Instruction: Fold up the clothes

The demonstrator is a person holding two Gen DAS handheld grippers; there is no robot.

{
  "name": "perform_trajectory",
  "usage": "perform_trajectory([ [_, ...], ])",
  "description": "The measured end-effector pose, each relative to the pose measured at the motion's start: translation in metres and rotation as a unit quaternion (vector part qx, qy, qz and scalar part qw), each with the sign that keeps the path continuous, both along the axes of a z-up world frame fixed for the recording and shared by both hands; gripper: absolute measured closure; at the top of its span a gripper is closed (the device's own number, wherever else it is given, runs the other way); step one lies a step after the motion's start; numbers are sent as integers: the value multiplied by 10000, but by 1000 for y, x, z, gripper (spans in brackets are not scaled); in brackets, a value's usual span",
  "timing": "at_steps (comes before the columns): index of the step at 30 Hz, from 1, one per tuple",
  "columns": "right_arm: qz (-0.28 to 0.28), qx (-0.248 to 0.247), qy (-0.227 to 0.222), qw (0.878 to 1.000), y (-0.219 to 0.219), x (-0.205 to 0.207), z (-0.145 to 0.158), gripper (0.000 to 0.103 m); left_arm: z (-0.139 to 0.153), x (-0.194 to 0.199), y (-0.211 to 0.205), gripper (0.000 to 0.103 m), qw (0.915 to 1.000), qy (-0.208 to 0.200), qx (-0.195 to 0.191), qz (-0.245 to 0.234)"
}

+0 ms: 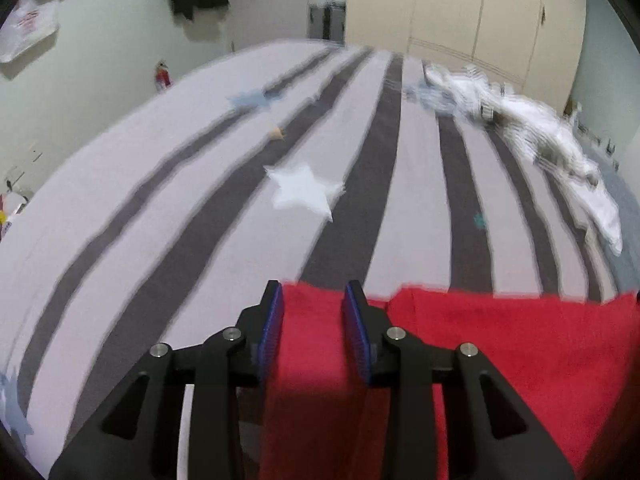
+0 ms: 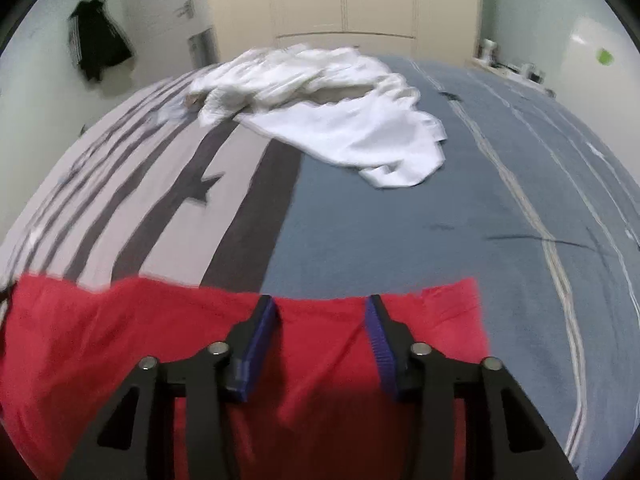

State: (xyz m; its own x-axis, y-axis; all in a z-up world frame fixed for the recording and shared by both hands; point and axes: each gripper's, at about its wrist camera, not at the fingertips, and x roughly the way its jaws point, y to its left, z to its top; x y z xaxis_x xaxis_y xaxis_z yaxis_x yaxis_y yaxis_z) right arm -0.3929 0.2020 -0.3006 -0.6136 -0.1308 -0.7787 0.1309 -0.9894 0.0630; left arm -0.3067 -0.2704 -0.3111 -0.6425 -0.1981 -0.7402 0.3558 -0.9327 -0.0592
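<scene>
Both hand-held grippers hang over the near edge of the bed with the red garment [image 1: 500, 352] beneath them, and we read the jaws of each as standing apart, not pressing on cloth. On the left gripper [image 1: 313, 300] the blue pads have a clear strip of red showing between them; whether any fabric is lifted into that gap we cannot tell, as the picture is blurred. On the right gripper [image 2: 322, 316] the gap is wider, and a crease of red runs up towards the right-hand finger without being pinched by it.

What the coming move turns on, we judge, is how the garment's far edge lies. It runs crosswise to both grippers, just beyond their fingertips, so its long axis goes side to side along the near edge of the bed [image 1: 200, 184]. From the left wrist most of the red spreads away to the right; from the right wrist most of it spreads to the left. So we have one gripper towards each end of the same edge, neither plainly nearer to it.

Our guess is that each must close on its own stretch of that edge. The white clothes [image 2: 344, 120] lie well apart, further up the bed
</scene>
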Motion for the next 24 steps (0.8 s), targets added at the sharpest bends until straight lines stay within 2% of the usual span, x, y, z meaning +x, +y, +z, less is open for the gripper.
perform_trajectory([
  [3,55,137,197,9997,-5,5,19,64,16,2,6,73,9998,177,-27,-71],
  [6,284,94,381,9988,-15,16,35,62,21,0,30,73,9979,174,14,-616],
  [10,625,-98,135,9979,-36,24,24,62,10,-1,61,73,9924,-24,-77,-1231],
  [13,559,-112,-129,9983,-37,23,-4,61,-21,-7,64,72,9920,-446,-301,-1142],
  [16,360,-391,-152,9985,-22,22,-22,61,-29,-3,53,58,9949,-381,-166,-919],
  [18,290,-392,-226,9986,-21,19,-18,61,-21,-5,51,58,9964,-413,-153,-719],
  [20,79,-171,-176,9997,-22,18,-4,61,-8,-1,52,58,9978,-242,-126,-600],
  [22,-37,-203,67,9998,-24,23,13,61,10,2,69,58,9968,64,14,-802],
  [24,178,-280,225,9992,-39,28,25,61,21,2,93,59,9927,255,191,-1159],
])
